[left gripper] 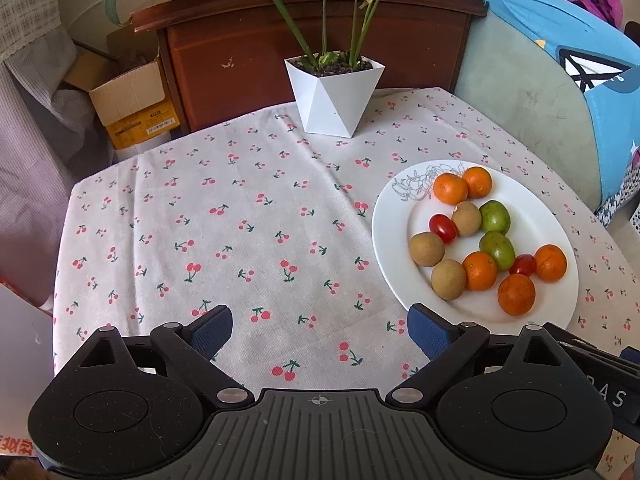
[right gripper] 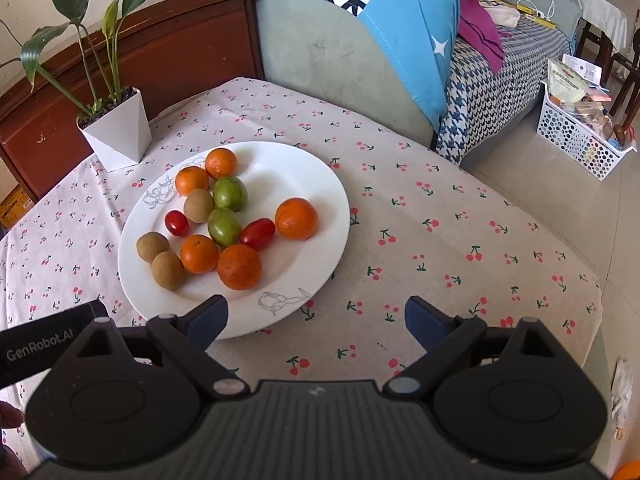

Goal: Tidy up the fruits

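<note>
A white plate (left gripper: 388, 216) (right gripper: 320, 184) on the cherry-print tablecloth holds mixed fruit: several oranges (left gripper: 516, 294) (right gripper: 239, 266), two green fruits (left gripper: 497, 249) (right gripper: 224, 225), three brown round fruits (left gripper: 427, 249) (right gripper: 168, 270) and two cherry tomatoes (left gripper: 443, 228) (right gripper: 257, 233). My left gripper (left gripper: 320, 330) stands open over bare cloth, left of the plate, nothing between its blue pads. My right gripper (right gripper: 316, 318) is open too, above the plate's near rim and the cloth to its right, with nothing held.
A white faceted pot (left gripper: 334, 98) (right gripper: 118, 132) with a green plant stands at the table's far edge. A wooden headboard (left gripper: 240, 52) and a sofa with blue fabric (right gripper: 400, 32) lie behind. A white basket (right gripper: 580, 136) sits on the floor at right.
</note>
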A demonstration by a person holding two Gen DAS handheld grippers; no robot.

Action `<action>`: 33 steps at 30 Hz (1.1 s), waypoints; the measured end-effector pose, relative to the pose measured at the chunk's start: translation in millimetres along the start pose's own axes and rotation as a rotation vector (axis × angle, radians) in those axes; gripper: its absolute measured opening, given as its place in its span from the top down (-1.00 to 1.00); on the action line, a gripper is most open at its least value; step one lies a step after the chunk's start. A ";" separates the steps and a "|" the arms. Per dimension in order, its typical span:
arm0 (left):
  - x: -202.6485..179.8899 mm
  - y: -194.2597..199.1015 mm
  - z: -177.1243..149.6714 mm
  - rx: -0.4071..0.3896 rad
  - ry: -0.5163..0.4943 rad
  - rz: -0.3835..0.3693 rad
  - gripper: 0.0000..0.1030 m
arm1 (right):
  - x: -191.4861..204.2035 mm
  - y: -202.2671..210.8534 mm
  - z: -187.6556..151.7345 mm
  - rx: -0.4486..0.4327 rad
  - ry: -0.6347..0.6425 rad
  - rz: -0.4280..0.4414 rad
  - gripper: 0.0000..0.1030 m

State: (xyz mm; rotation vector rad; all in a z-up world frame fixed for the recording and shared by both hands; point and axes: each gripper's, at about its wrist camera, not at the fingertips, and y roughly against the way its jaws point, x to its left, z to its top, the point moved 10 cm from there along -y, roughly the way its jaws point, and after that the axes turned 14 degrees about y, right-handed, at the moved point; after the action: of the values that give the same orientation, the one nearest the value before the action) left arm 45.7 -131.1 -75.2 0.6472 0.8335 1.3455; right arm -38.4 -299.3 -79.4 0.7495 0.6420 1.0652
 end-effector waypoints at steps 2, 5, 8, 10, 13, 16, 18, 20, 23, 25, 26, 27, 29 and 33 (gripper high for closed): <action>0.1 -0.9 -0.1 0.001 0.000 0.004 -0.86 | 2.3 -1.5 0.7 0.000 0.006 -0.004 -0.84; 1.3 -1.5 0.7 -0.006 -0.003 0.016 -0.86 | 5.1 -3.3 1.3 0.001 0.015 -0.007 -0.85; 2.4 -2.3 0.7 -0.007 -0.004 0.021 -0.86 | 6.1 -4.5 1.4 0.003 0.016 -0.009 -0.85; 2.8 -2.9 0.8 -0.007 -0.004 0.025 -0.86 | 6.2 -4.6 1.0 0.002 0.015 -0.010 -0.85; 2.9 -2.9 1.0 -0.013 -0.008 0.031 -0.86 | 6.4 -5.0 1.2 0.002 0.018 -0.012 -0.85; 3.0 -3.0 1.2 -0.014 -0.010 0.034 -0.86 | 6.8 -5.6 1.4 0.002 0.018 -0.015 -0.85; 3.4 -3.3 1.6 -0.017 -0.010 0.037 -0.86 | 7.3 -6.1 1.7 0.001 0.020 -0.016 -0.85; 3.8 -3.3 1.8 -0.019 -0.012 0.042 -0.86 | 8.2 -6.0 2.1 -0.003 0.025 -0.019 -0.85; 4.8 -3.8 2.1 -0.020 -0.013 0.045 -0.86 | 9.0 -5.9 2.4 -0.004 0.028 -0.022 -0.85; 5.4 -4.1 2.4 -0.020 -0.013 0.046 -0.85 | 9.2 -5.7 2.3 -0.005 0.029 -0.022 -0.85; 5.5 -4.2 2.4 -0.020 -0.013 0.046 -0.85 | 9.2 -5.7 2.4 -0.005 0.029 -0.022 -0.85; 5.4 -4.1 2.3 -0.021 -0.013 0.046 -0.85 | 9.6 -5.6 2.5 -0.007 0.030 -0.022 -0.85; 6.7 -4.3 2.3 -0.021 -0.013 0.048 -0.85 | 11.0 -5.9 2.7 -0.009 0.033 -0.020 -0.85; 9.8 -4.7 2.1 -0.019 -0.009 0.050 -0.85 | 13.8 -6.3 2.6 -0.014 0.039 -0.014 -0.85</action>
State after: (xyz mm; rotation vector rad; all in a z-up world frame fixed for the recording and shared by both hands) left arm 50.3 -121.9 -79.3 0.6630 0.8007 1.3929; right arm -28.1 -288.8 -84.3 0.7126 0.6720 1.0723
